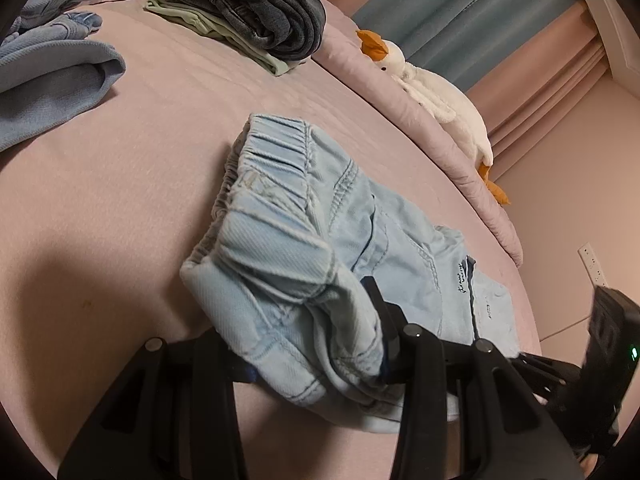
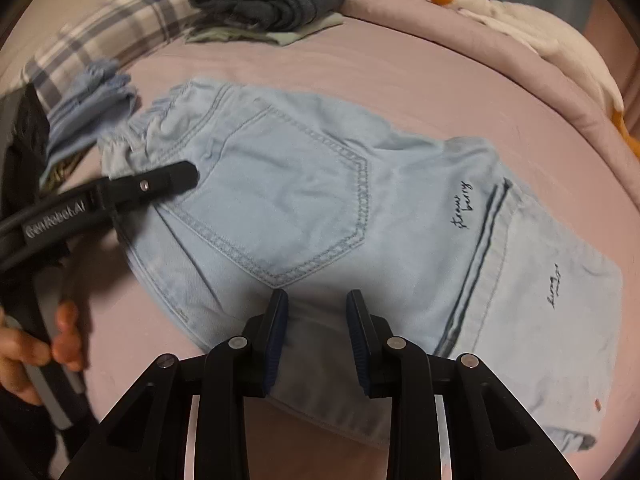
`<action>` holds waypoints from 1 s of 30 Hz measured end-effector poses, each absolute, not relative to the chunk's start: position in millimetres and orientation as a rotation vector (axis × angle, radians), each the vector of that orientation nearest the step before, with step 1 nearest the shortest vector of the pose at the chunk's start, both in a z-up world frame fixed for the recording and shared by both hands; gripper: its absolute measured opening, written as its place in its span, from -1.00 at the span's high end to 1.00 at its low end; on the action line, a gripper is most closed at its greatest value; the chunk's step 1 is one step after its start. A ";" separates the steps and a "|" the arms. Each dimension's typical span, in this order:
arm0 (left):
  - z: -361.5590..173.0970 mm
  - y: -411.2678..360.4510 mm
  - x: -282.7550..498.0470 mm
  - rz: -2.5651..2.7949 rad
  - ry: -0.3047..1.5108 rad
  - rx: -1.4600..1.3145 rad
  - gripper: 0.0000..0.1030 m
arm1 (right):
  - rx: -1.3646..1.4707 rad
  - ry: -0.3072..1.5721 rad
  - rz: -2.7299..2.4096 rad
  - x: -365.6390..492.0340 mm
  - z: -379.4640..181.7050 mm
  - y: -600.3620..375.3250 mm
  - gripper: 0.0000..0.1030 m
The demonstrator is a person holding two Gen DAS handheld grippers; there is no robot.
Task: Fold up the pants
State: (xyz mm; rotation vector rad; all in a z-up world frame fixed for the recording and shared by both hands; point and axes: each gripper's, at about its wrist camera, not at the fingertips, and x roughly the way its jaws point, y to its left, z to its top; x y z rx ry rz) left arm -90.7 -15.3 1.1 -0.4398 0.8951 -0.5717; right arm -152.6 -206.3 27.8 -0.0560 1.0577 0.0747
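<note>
Step in hand: the folding is partway along, as I judge it; the pants [image 2: 304,208] are already lying doubled on the pink bed [image 1: 120,184], and a further fold looks to be under way.
Left gripper [image 1: 316,352]: it is gripping a bunched wad of the pale denim at the waistband end; the fingers [image 1: 376,304] are standing partly apart with the cloth pressed between them. In the right wrist view its finger is lying across the fabric near the elastic waist, and the person's hand [image 2: 44,340] is holding its handle.
Right gripper [image 2: 318,340]: it is hovering over the near edge of the denim, below the back pocket; its fingers are standing a little apart with only a bare gap showing between them, nothing held.
Next move: probably the right gripper needs to take or pin the near edge, so the left can carry the waistband over without dragging the whole bundle.
Pants, look: light blue denim, gathered elastic waist, stitched back pocket, small dark script near the hems; lying mid-bed, mostly flat, rumpled at the left.
Beyond, right: folded dark clothes [image 1: 264,8] and a plush duck [image 1: 436,96], well apart from the pants.
</note>
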 end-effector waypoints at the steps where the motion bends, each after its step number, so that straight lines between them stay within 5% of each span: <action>1: 0.7 -14.5 -90.6 -0.571 0.895 -0.440 0.18 | -0.059 1.054 0.071 -155.8 28.5 -206.2 0.42; 9: 3.1 -13.3 -85.1 -0.566 0.930 -0.467 0.23 | -0.059 1.052 0.091 -174.7 17.5 -202.4 0.34; 14: 19.3 -14.1 -91.4 -0.567 0.906 -0.498 0.49 | -0.005 1.048 0.119 -173.0 23.6 -211.8 0.31; 20: 54.0 -29.4 -101.7 -0.596 0.833 -0.451 0.51 | 0.191 0.966 0.131 -184.2 43.1 -256.5 0.05; 30: 113.4 -102.9 -126.0 -0.733 0.706 -0.217 0.52 | 0.625 0.844 0.118 -214.0 40.3 -345.8 -0.01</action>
